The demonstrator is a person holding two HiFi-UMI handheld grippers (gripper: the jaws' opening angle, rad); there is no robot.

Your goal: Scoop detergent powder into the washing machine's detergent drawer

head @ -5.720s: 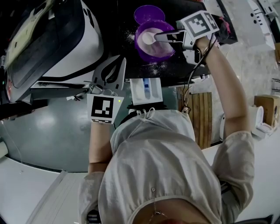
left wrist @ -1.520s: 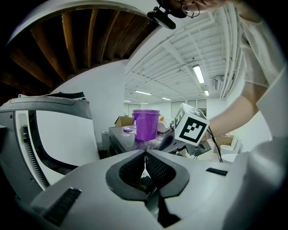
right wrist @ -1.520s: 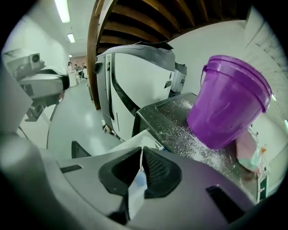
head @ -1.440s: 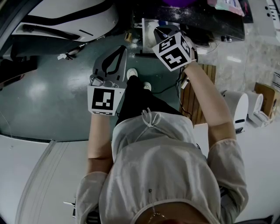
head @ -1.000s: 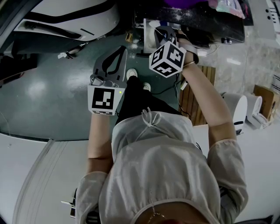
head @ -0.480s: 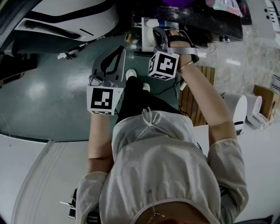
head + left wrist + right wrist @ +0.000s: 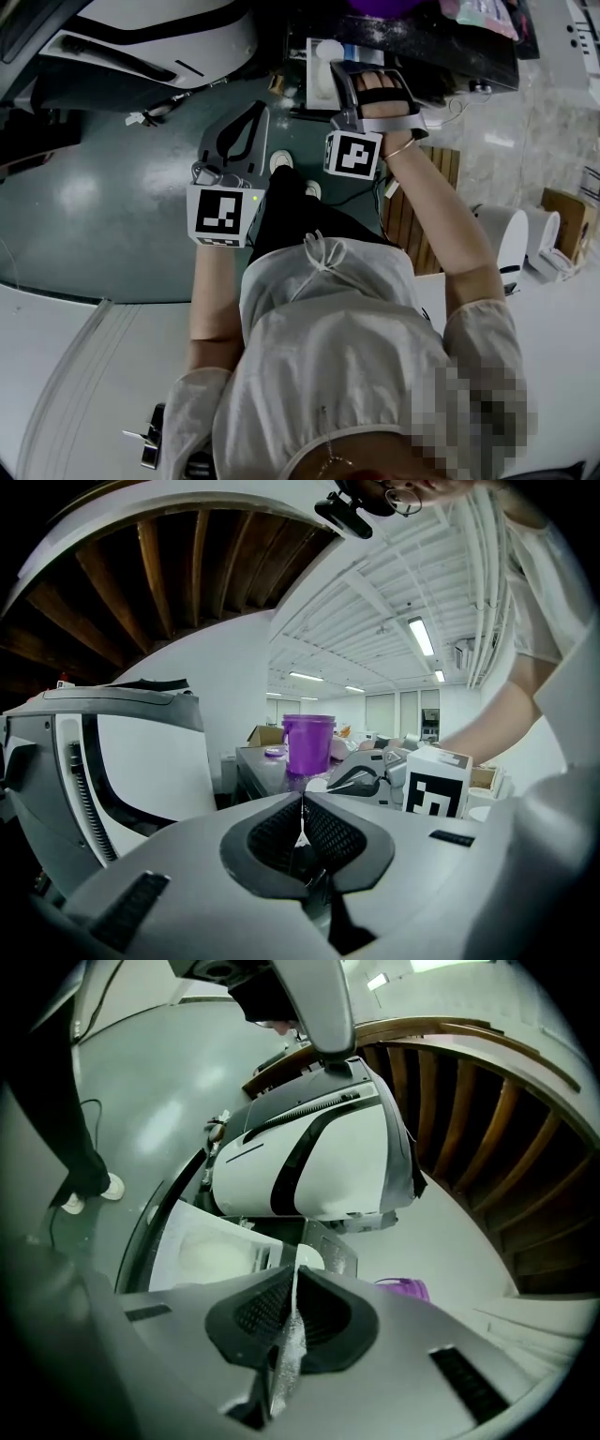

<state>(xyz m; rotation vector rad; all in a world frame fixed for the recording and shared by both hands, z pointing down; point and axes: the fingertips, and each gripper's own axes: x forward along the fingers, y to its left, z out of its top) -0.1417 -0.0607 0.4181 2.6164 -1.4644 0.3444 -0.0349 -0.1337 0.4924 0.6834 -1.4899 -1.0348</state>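
Detergent drawer stands open below the washing machine, directly ahead of the right gripper. That gripper's jaws are pressed together on the flat handle of the scoop, long axis in line with the jaws, bowl apparently over the drawer's far end, with white powder lying left of it. Left gripper has jaws closed on nothing and sits well apart at the left, so the right is nearer; judged: room above the drawer is open, purple tub on the counter beyond

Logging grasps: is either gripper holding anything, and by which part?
The right gripper pinches the scoop by its thin handle; the left gripper is shut and empty.
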